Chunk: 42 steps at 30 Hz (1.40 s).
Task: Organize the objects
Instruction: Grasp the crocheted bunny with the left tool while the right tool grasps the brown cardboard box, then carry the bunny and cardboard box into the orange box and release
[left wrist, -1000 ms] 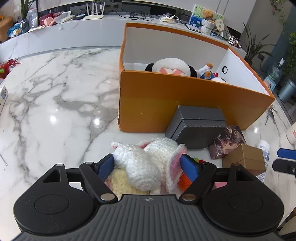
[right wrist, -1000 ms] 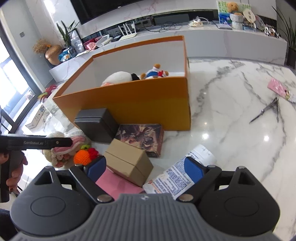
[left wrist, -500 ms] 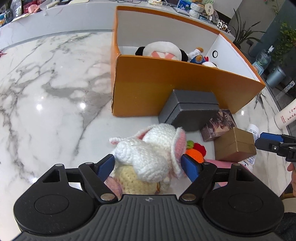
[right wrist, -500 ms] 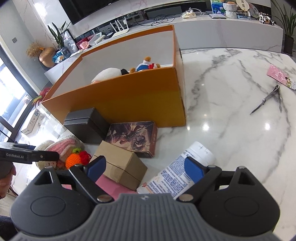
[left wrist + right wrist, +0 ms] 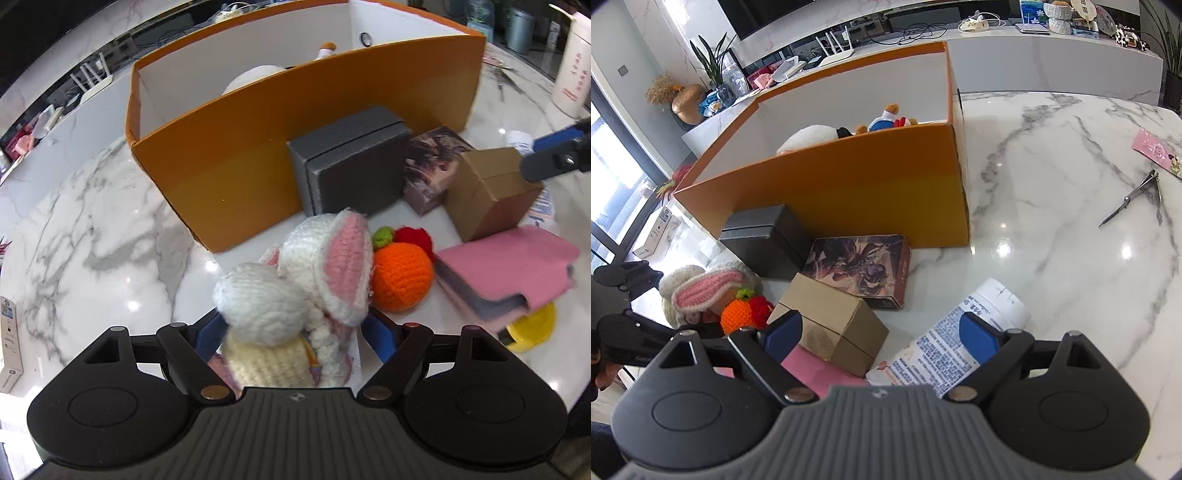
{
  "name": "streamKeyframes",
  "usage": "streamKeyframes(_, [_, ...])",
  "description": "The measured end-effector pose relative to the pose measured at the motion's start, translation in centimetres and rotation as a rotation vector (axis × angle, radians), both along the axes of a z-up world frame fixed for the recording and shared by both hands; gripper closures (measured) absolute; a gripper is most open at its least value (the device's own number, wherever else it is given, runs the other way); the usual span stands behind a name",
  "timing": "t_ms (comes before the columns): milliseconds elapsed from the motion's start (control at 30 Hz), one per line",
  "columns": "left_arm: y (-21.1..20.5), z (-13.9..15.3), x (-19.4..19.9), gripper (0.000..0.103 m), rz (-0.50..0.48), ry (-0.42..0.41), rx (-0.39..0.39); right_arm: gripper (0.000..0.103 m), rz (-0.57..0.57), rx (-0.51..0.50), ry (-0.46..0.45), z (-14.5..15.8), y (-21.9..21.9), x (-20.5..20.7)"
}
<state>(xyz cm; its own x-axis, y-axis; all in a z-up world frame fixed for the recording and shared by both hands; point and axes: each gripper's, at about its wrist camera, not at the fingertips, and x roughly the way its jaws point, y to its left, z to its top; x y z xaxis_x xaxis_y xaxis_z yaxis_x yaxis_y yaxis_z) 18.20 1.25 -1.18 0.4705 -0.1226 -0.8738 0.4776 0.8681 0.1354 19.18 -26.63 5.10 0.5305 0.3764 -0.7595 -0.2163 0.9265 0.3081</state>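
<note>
A white crocheted bunny (image 5: 295, 291) with pink ears lies on the marble table between the blue pads of my left gripper (image 5: 291, 336), which stands open around it. An orange crocheted ball (image 5: 400, 280) rests against the bunny's ear. Behind them is the big orange box (image 5: 295, 122), with plush toys (image 5: 812, 134) inside. My right gripper (image 5: 881, 338) hangs open and empty above a brown carton (image 5: 831, 325) and a white printed bottle (image 5: 960, 339) lying on its side. From the right wrist view the bunny (image 5: 701, 288) is at the far left.
A dark grey box (image 5: 354, 162) and a patterned box (image 5: 432, 166) lean on the orange box's front. A pink pouch (image 5: 509, 269) covers a yellow item (image 5: 532, 328). Scissors (image 5: 1134, 199) and a pink card (image 5: 1160, 151) lie far right. A tall white container (image 5: 572, 66) stands beyond.
My left gripper has rolled and shifted around the bunny, so the orange box now sits tilted in its view and the pink pouch shows. The right gripper has barely moved.
</note>
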Motion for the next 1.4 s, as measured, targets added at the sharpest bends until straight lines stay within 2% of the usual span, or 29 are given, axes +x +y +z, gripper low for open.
streamKeyframes(133, [0.3, -0.3, 0.9, 0.011, 0.059, 0.009, -0.013, 0.011, 0.014, 0.000, -0.010, -0.1, 0.6, -0.1])
streamKeyframes(267, [-0.1, -0.6, 1.0, 0.011, 0.056, 0.013, 0.012, 0.011, 0.053, -0.024, -0.041, 0.1, 2.1, -0.4])
streamKeyframes(467, [1.0, -0.6, 1.9, 0.010, 0.147, 0.080, -0.054, 0.011, 0.108, -0.060, -0.071, -0.1, 4.0, -0.5])
streamKeyframes(600, [1.6, -0.6, 1.9, 0.011, 0.173, 0.099, -0.077, 0.011, 0.120, -0.087, -0.064, -0.8, 4.8, -0.2])
streamKeyframes(833, [1.9, -0.3, 1.8, 0.014, 0.200, 0.106, -0.086, 0.014, 0.099, -0.078, -0.053, -1.6, 6.0, 0.1])
streamKeyframes(1000, [2.3, -0.1, 1.7, 0.014, 0.223, 0.108, -0.093, 0.015, 0.082, -0.107, -0.053, -2.1, 6.6, 0.3])
streamKeyframes(1167, [2.3, 0.0, 1.4, 0.014, 0.226, 0.105, -0.089, 0.025, 0.045, -0.134, -0.061, -2.6, 7.0, 0.4])
streamKeyframes(1300, [2.7, 0.4, 1.1, 0.022, 0.248, 0.106, -0.103, 0.026, 0.035, -0.142, -0.062, -2.4, 7.0, 0.4])
streamKeyframes(1400, [3.3, 0.7, 1.2, 0.024, 0.263, 0.115, -0.126, 0.026, 0.035, -0.138, -0.065, -2.2, 6.8, 0.4])
